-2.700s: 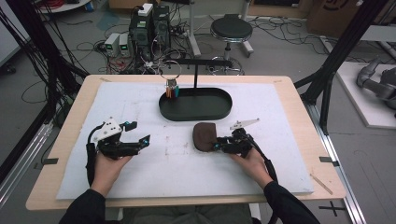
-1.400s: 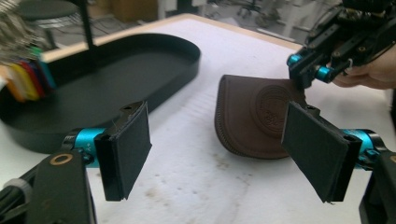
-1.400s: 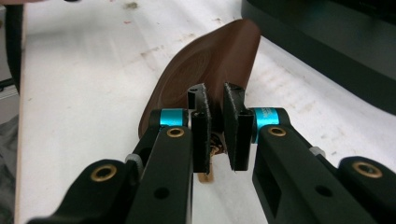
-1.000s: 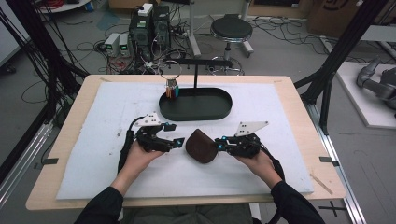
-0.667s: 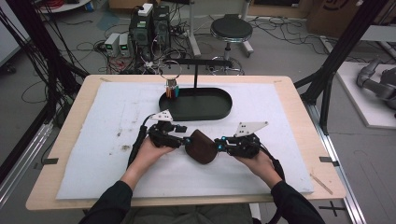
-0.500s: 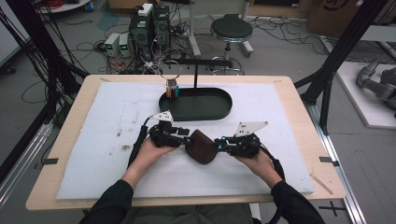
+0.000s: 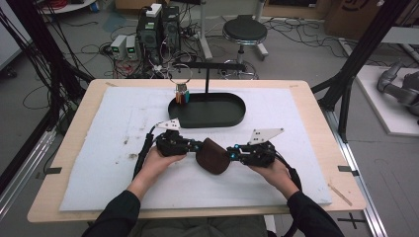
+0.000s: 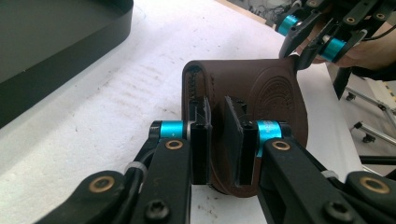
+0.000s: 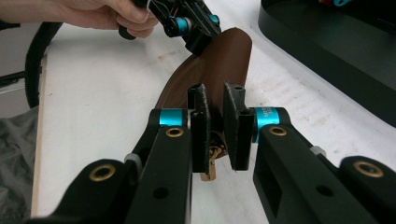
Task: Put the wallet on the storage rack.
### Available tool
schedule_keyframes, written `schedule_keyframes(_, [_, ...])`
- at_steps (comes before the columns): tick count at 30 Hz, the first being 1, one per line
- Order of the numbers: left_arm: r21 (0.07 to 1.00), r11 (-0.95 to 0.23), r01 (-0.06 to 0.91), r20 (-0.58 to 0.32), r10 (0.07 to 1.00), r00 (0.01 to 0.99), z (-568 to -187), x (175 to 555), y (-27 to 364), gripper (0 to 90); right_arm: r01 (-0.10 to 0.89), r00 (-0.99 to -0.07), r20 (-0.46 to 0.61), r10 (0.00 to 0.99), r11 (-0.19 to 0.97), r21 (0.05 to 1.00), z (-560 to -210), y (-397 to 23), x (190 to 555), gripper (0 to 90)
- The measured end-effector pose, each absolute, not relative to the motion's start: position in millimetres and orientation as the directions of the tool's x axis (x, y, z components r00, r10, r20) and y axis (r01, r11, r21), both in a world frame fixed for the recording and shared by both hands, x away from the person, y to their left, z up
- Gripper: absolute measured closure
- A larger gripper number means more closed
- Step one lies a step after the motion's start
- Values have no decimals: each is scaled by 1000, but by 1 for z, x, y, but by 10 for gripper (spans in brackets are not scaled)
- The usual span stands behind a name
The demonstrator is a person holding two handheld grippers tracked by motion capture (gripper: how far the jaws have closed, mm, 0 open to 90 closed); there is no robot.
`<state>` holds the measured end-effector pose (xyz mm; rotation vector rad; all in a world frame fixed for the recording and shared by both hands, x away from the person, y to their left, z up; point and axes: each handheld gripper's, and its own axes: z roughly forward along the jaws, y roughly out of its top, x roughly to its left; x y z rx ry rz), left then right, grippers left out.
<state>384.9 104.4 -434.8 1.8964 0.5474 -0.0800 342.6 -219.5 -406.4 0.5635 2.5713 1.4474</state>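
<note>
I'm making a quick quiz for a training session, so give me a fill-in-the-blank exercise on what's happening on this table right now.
1. Both grippers are shut on the same brown leather ____, the left gripper from one side and the right gripper from the other.
2. Beyond it on the white mat stands an oval tray coloured ____.
3. A ring of keys hangs from a black ____ that rises from the tray.

Missing words: pouch; black; stand
</note>
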Motion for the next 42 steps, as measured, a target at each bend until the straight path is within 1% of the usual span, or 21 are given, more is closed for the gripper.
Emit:
schedule_keyframes(5, [880, -275, 386, -291, 328, 899, -433, 379, 107, 829, 262, -922, 80, 378, 459, 849, -407, -221, 344, 775])
schedule_keyframes(9, [895, -273, 353, -261, 320, 911, -430, 372, 107, 835, 275, -919, 102, 381, 433, 859, -406, -223, 345, 649])
schedule_keyframes(10, [897, -274, 346, -254, 320, 913, -428, 370, 107, 836, 282, -915, 112, 387, 419, 863, -406, -225, 346, 579])
schedule_keyframes(11, [899, -275, 342, -249, 321, 914, -428, 369, 107, 837, 297, -910, 127, 395, 405, 865, -405, -226, 347, 532])
schedule_keyframes(15, [909, -270, 318, -223, 330, 917, -424, 359, 107, 840, 326, -902, 169, 396, 371, 869, -405, -232, 349, 399])
schedule_keyframes(18, [916, -266, 299, -203, 336, 920, -423, 351, 108, 841, 358, -898, 209, 387, 366, 859, -408, -235, 351, 327])
schedule_keyframes(21, [924, -266, 276, -179, 335, 925, -421, 343, 108, 843, 373, -899, 228, 373, 384, 845, -412, -233, 352, 308])
schedule_keyframes(25, [929, -267, 255, -159, 333, 930, -419, 334, 108, 846, 372, -910, 234, 341, 426, 825, -417, -226, 352, 310])
schedule_keyframes(29, [933, -274, 235, -140, 326, 935, -418, 328, 109, 848, 374, -918, 244, 311, 480, 794, -423, -217, 351, 342])
schedule_keyframes(32, [935, -268, 234, -142, 322, 936, -419, 325, 110, 848, 362, -927, 239, 291, 514, 777, -427, -212, 350, 419])
schedule_keyframes(33, [935, -269, 230, -139, 319, 937, -419, 324, 111, 848, 358, -928, 236, 288, 518, 777, -428, -211, 350, 459])
schedule_keyframes(34, [935, -273, 225, -133, 318, 939, -419, 323, 111, 848, 351, -932, 236, 274, 528, 773, -428, -210, 350, 520])
schedule_keyframes(37, [933, -292, 212, -112, 323, 940, -417, 321, 112, 841, 324, -943, 223, 248, 532, 782, -429, -209, 349, 596])
schedule_keyframes(39, [936, -290, 200, -99, 328, 939, -416, 320, 114, 816, 314, -948, 229, 221, 531, 787, -428, -210, 349, 651])
schedule_keyframes(40, [940, -275, 202, -106, 326, 939, -415, 320, 115, 788, 297, -954, 216, 210, 532, 793, -427, -210, 349, 673])
schedule_keyframes(41, [942, -269, 203, -108, 330, 938, -412, 321, 116, 741, 291, -955, 213, 205, 530, 797, -426, -210, 348, 677])
schedule_keyframes(42, [941, -269, 205, -110, 330, 937, -411, 321, 116, 662, 281, -958, 201, 205, 529, 801, -425, -210, 347, 681])
